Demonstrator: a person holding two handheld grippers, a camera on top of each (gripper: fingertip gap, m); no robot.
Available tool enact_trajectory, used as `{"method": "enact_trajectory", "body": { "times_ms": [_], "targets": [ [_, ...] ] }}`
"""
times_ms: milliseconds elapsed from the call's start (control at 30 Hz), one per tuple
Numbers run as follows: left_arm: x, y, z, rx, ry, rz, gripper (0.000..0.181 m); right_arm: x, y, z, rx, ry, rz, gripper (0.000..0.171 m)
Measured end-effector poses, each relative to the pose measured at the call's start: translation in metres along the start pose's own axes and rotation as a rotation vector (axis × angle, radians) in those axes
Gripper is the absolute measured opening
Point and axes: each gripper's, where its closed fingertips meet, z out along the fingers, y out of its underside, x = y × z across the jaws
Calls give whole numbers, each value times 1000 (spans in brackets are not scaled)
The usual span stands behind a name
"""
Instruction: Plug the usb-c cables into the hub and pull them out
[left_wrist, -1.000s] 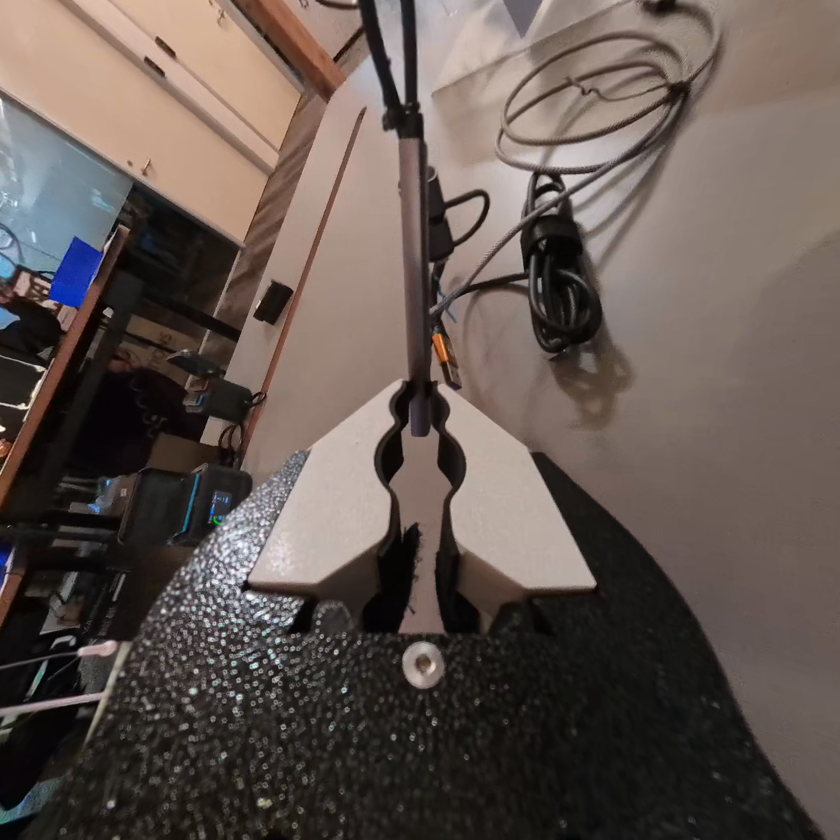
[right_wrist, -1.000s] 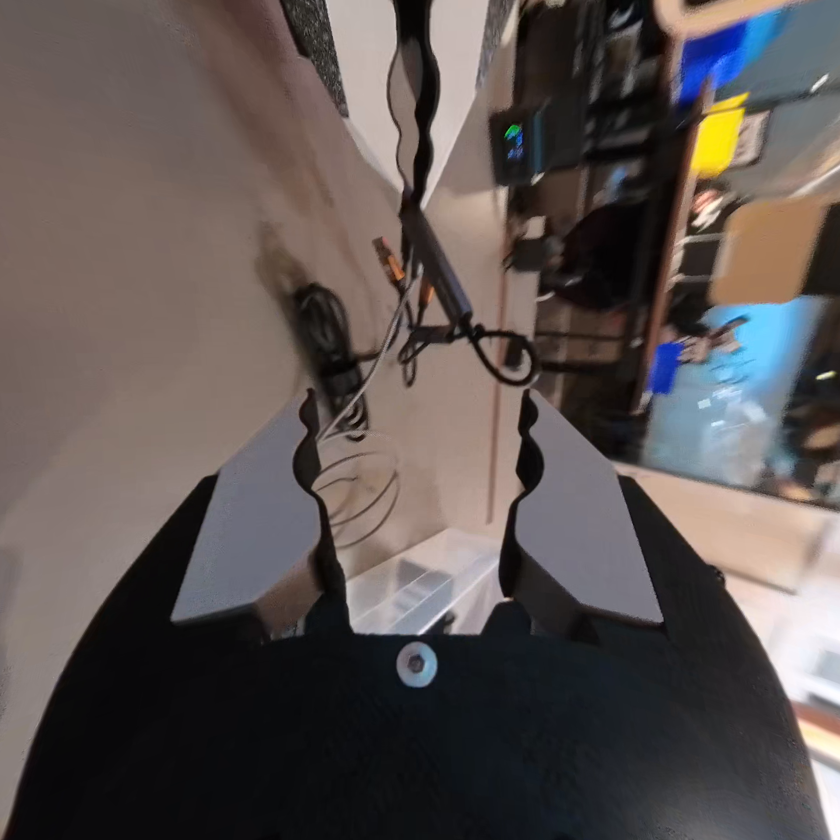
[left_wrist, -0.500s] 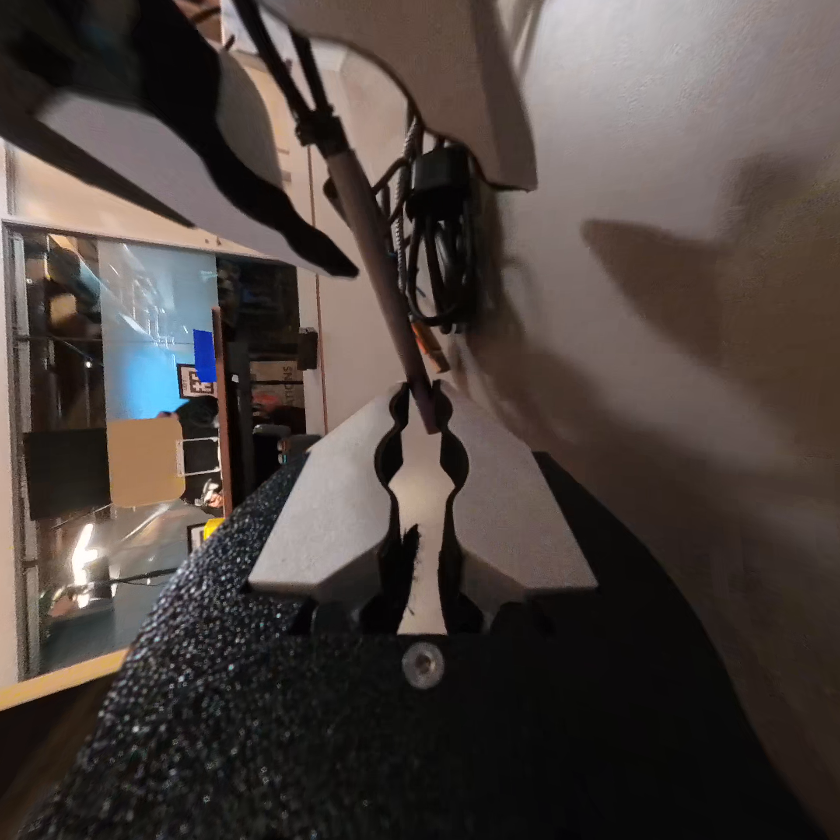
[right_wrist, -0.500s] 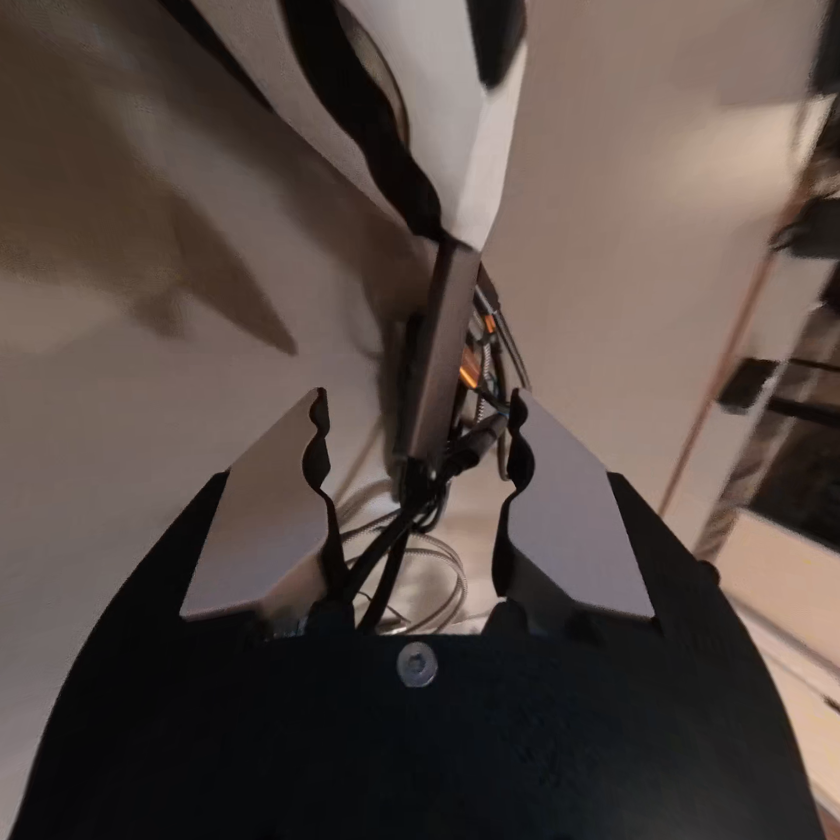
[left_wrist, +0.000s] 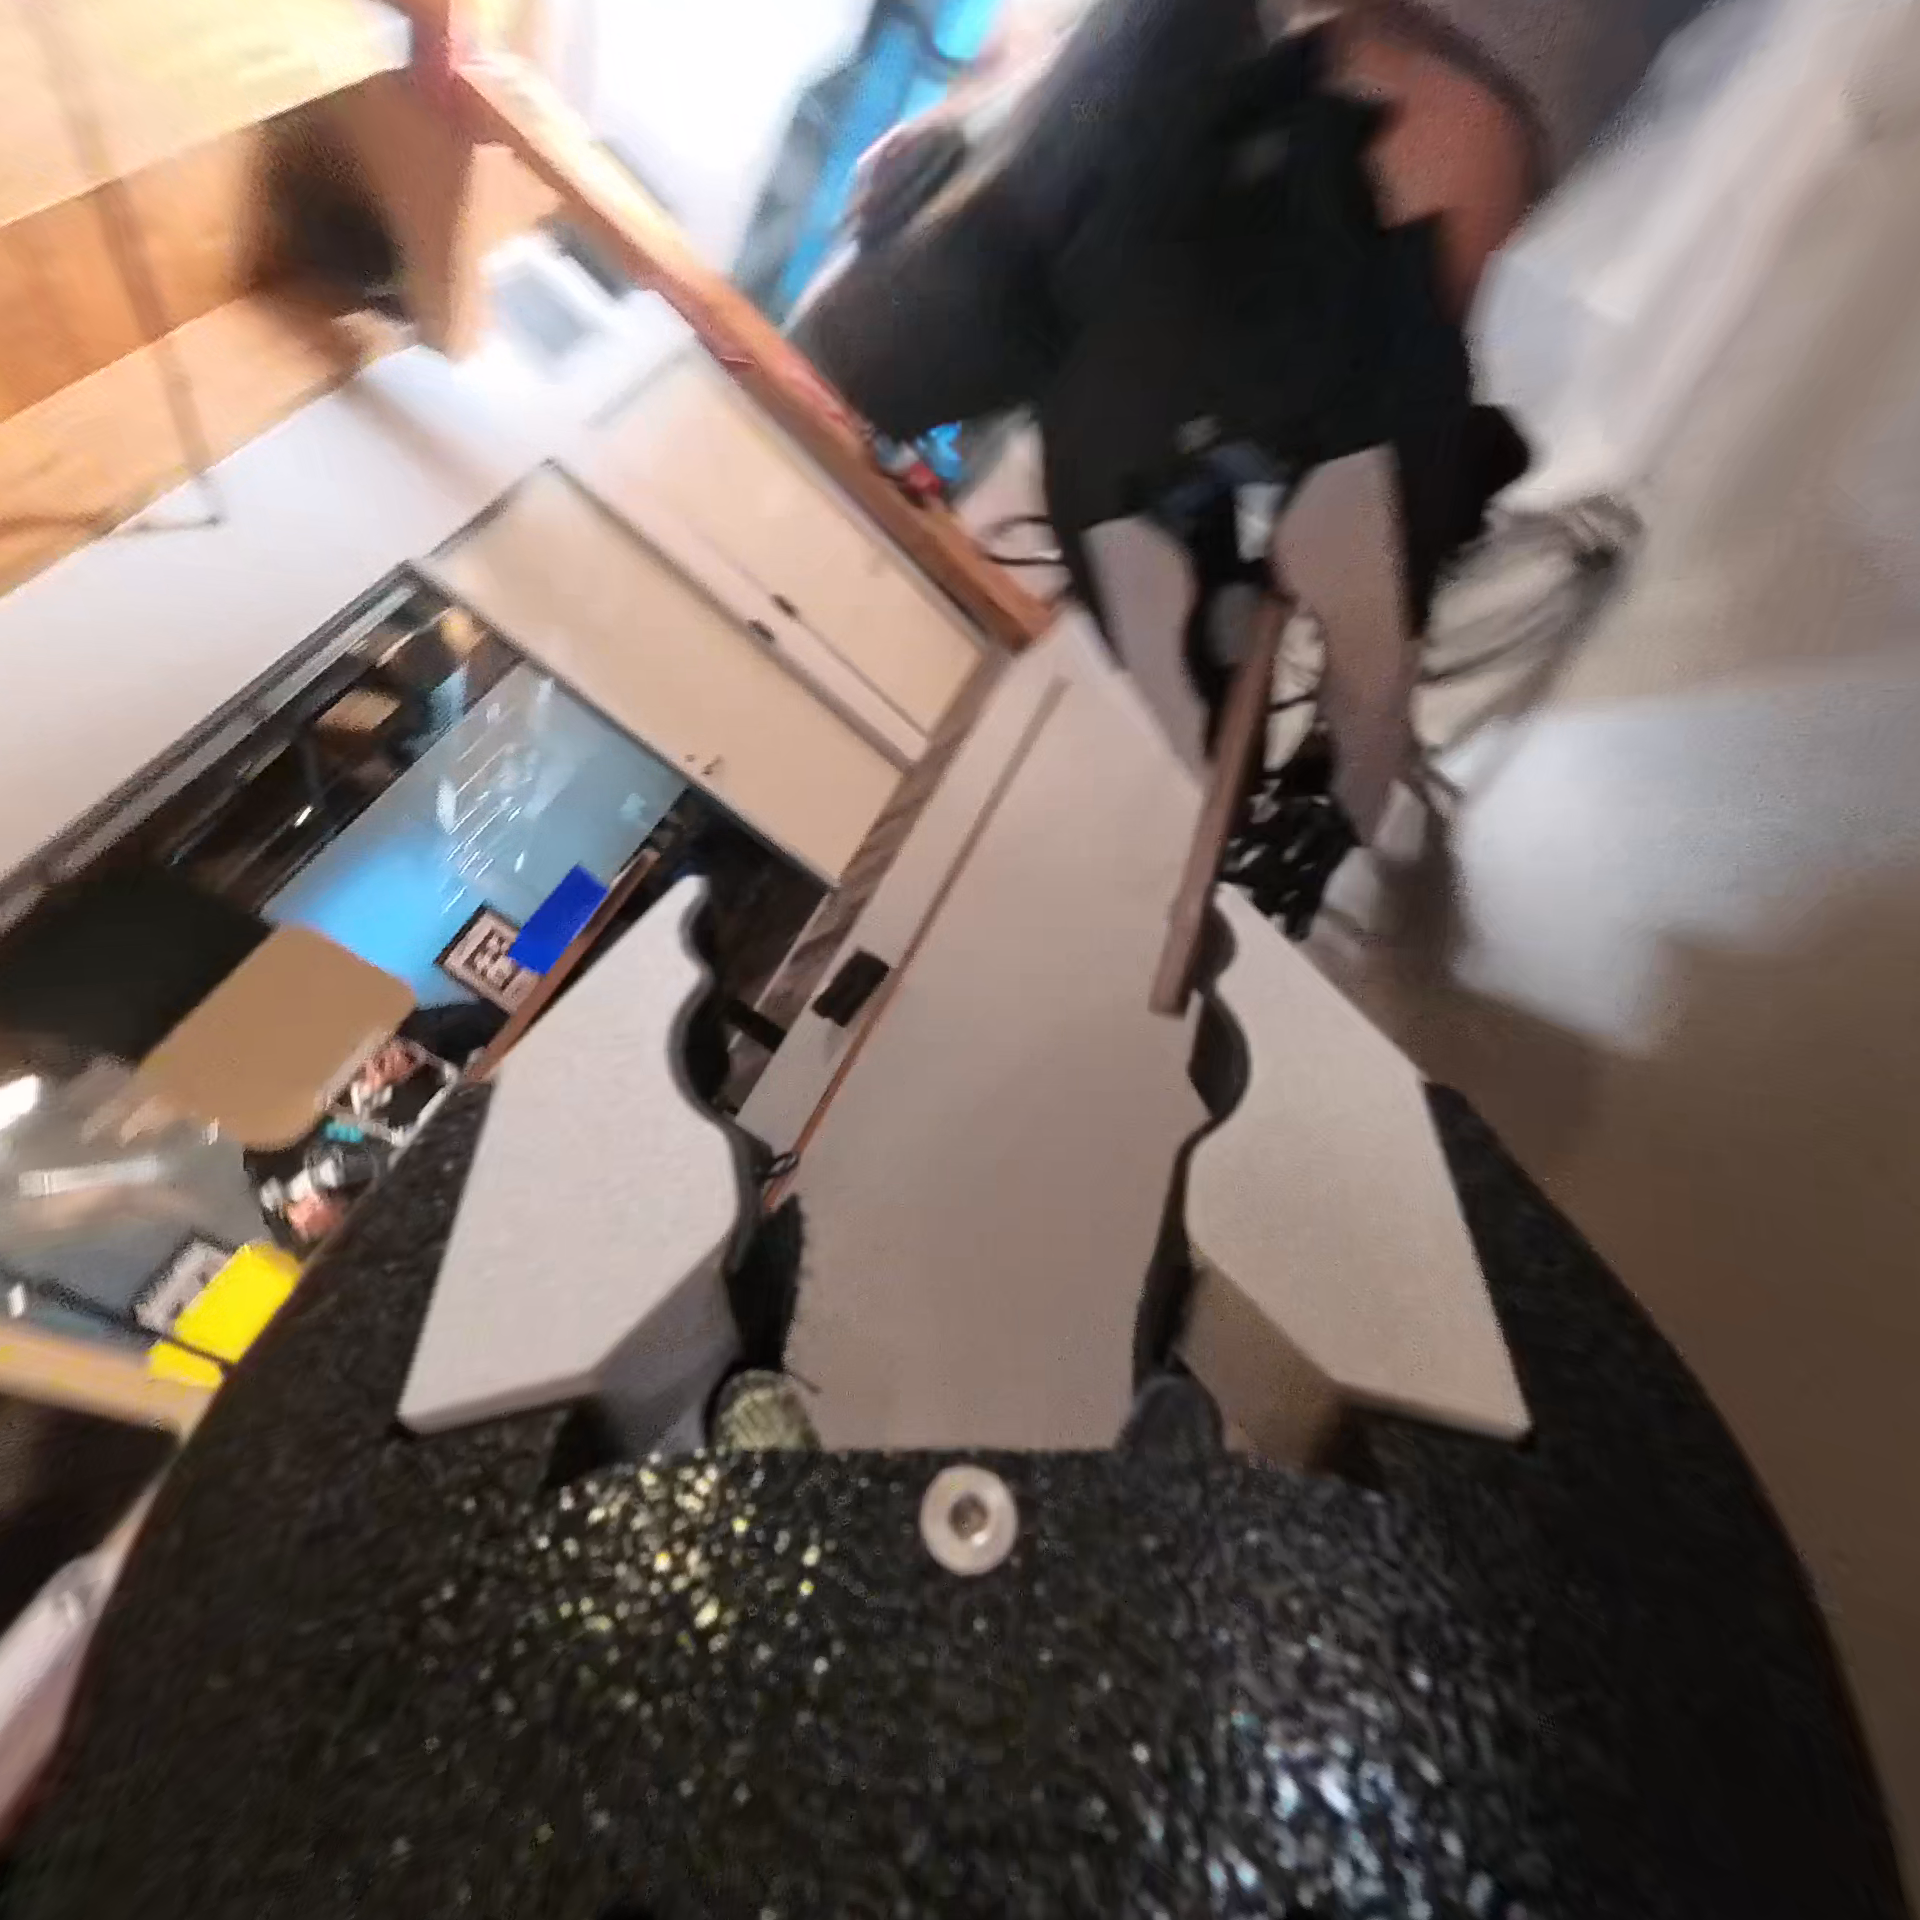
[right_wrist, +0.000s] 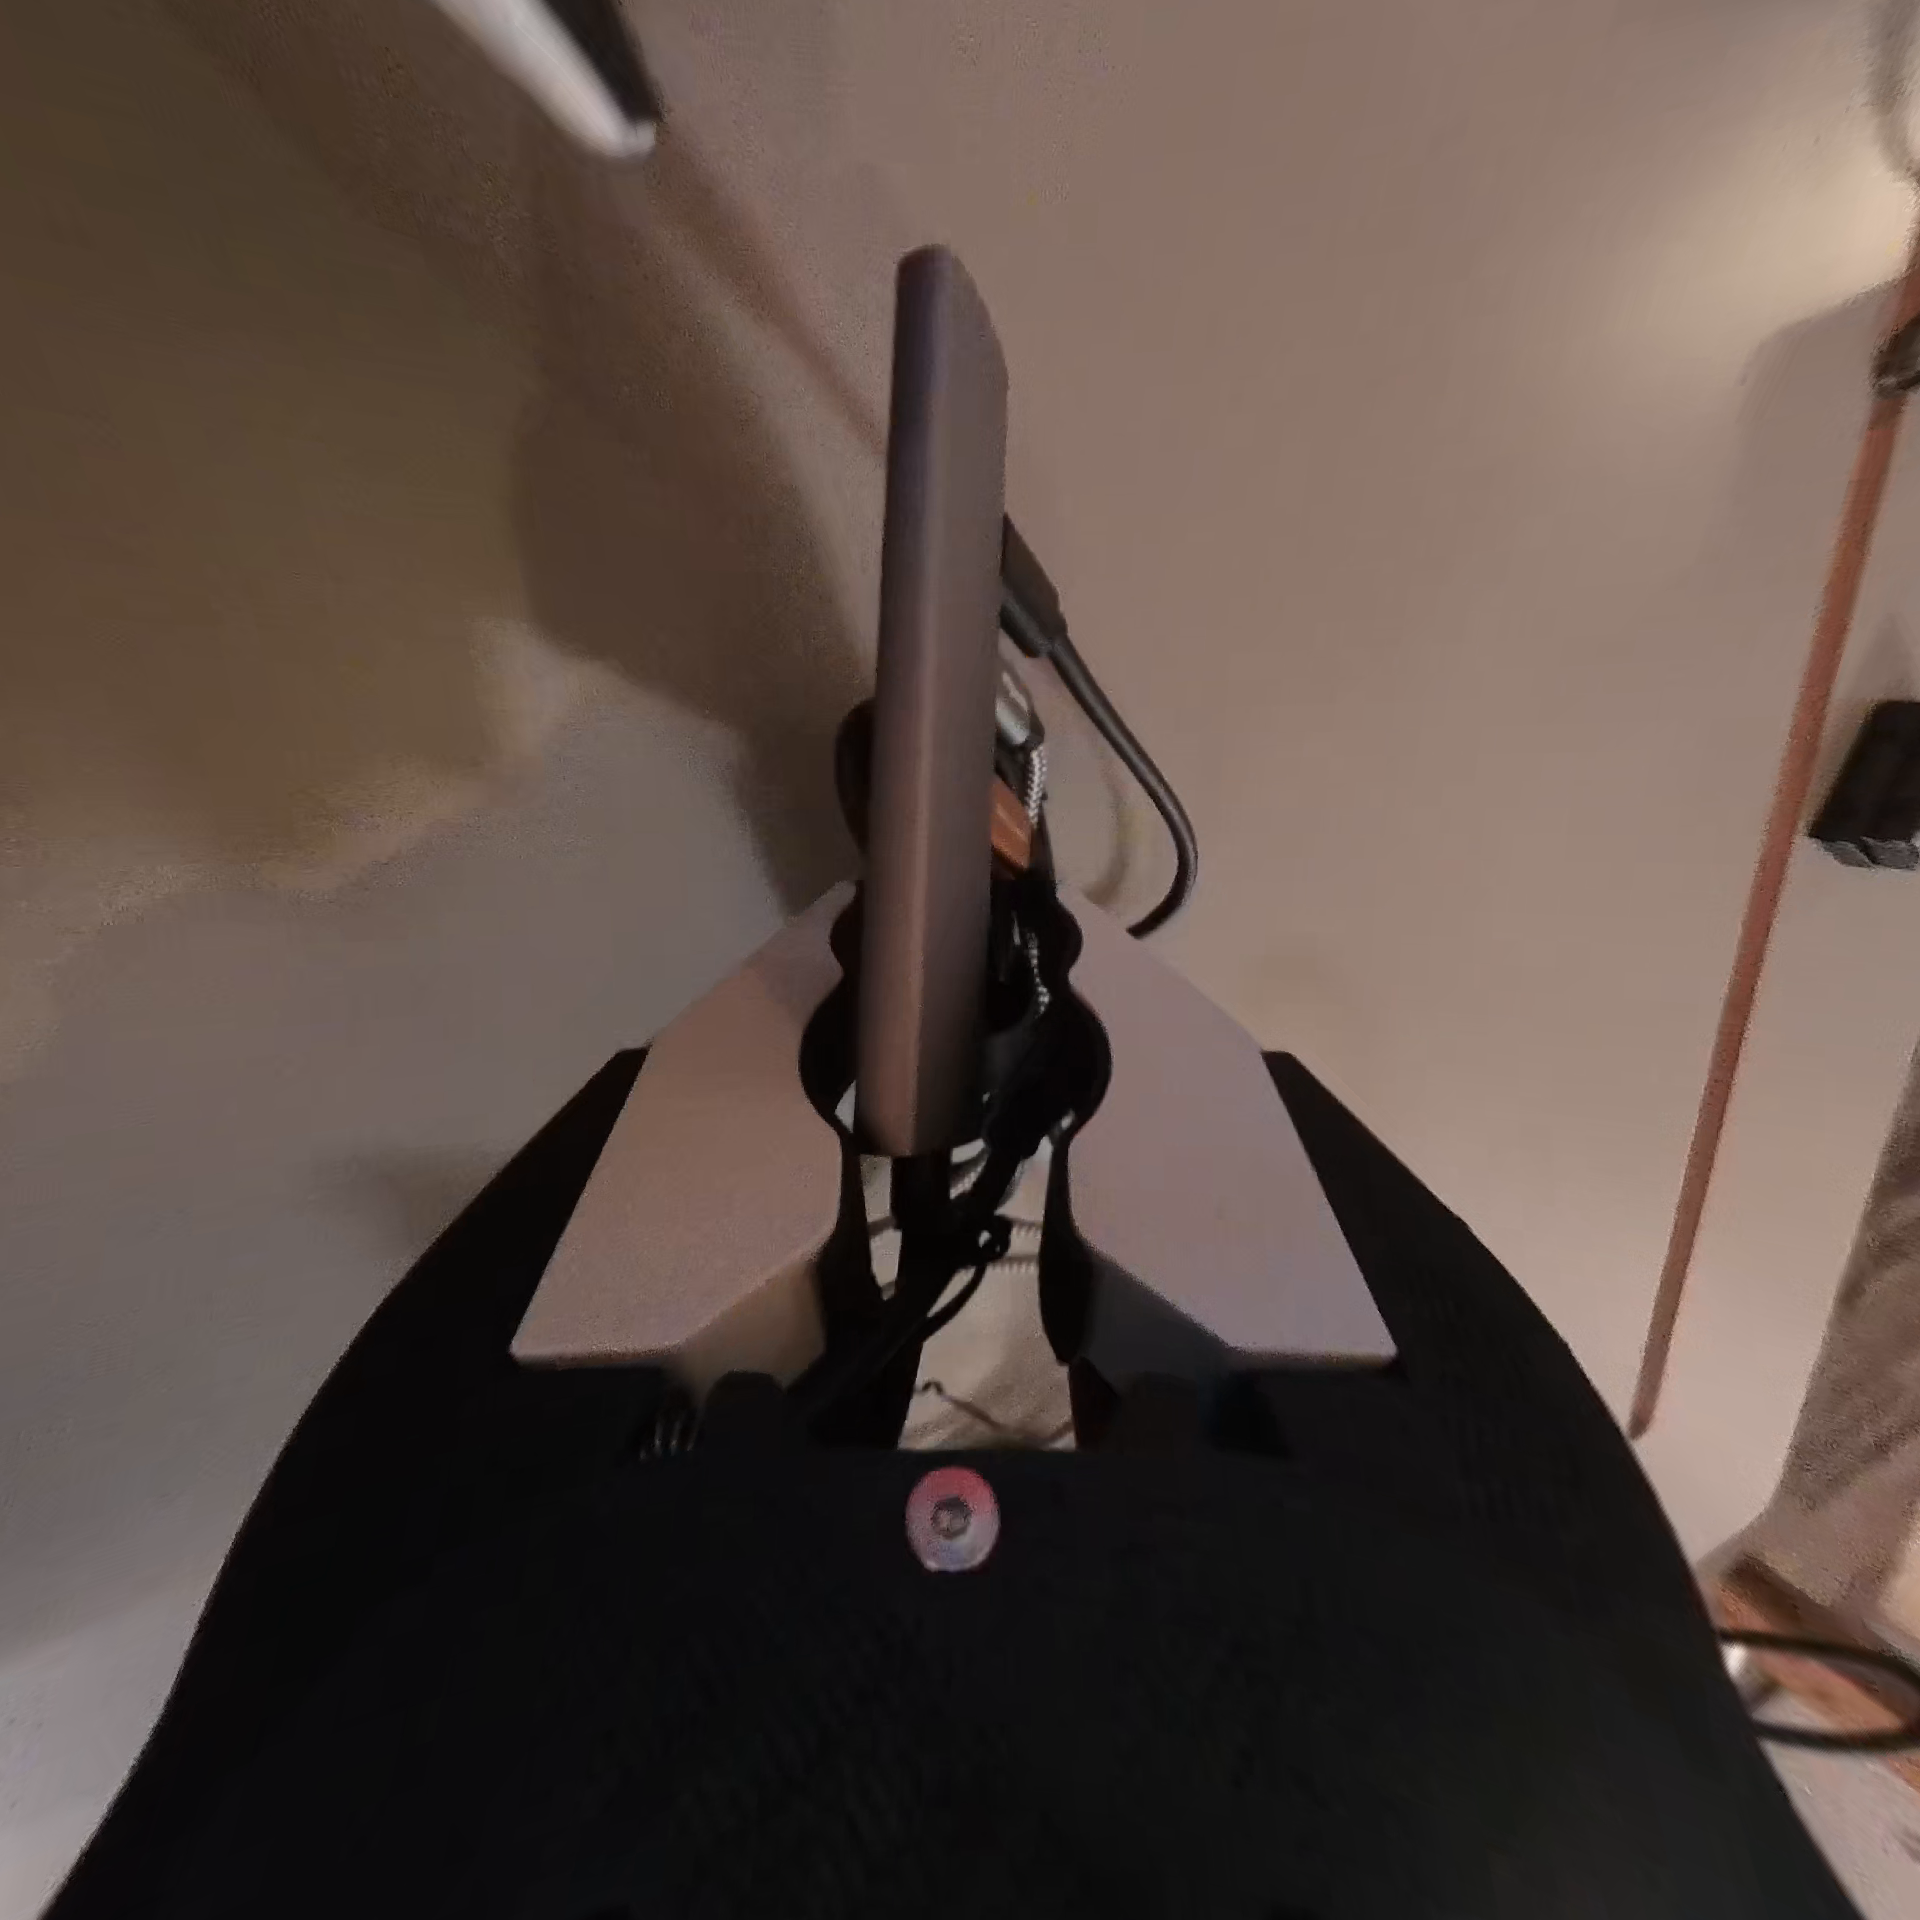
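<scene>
While right gripper (right_wrist: 961, 971) jaws clamp hub (right_wrist: 935, 675) edgewise | left gripper (left_wrist: 956, 997) jaws spread, empty

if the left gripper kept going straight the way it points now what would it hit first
Probably nothing soon: the open left gripper points along bare tabletop. The hub, held by the right gripper, lies against its right finger, off that line. Blur makes depth unclear.

This looks like an office or lab workroom. A pale, smooth bench (left_wrist: 1714, 1091) with a thin wooden edge strip (right_wrist: 1766, 831) carries loose coils of black and grey cable (left_wrist: 1288, 831). Beyond it stand cream cabinet doors with small handles (left_wrist: 727, 644), a large lit bluish screen (left_wrist: 499, 831) and cluttered shelves holding a yellow box (left_wrist: 223, 1314), all blurred.
</scene>
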Motion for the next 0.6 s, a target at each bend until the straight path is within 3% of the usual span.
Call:
{"method": "enact_trajectory", "body": {
  "times_ms": [33, 167, 333, 467, 600],
  "targets": [
    [-14, 4, -2, 9, -54, -69, 95, 4, -1, -14, 41, -2, 27, 30],
    [-33, 25, -5, -16, -121, -220, 90, 44, -3, -106, 251, 49, 139, 29],
    [-26, 35, 0, -47, -109, -222, 82, 119, 34, -226, 453, 245, 249, 29],
    [-21, 44, 4, -90, -100, -178, 79, 174, 95, -268, 464, 422, 331, 29],
    [-20, 53, 5, -116, -92, -189, 77, 211, 146, -278, 545, 517, 456, 29]
  ]
}}
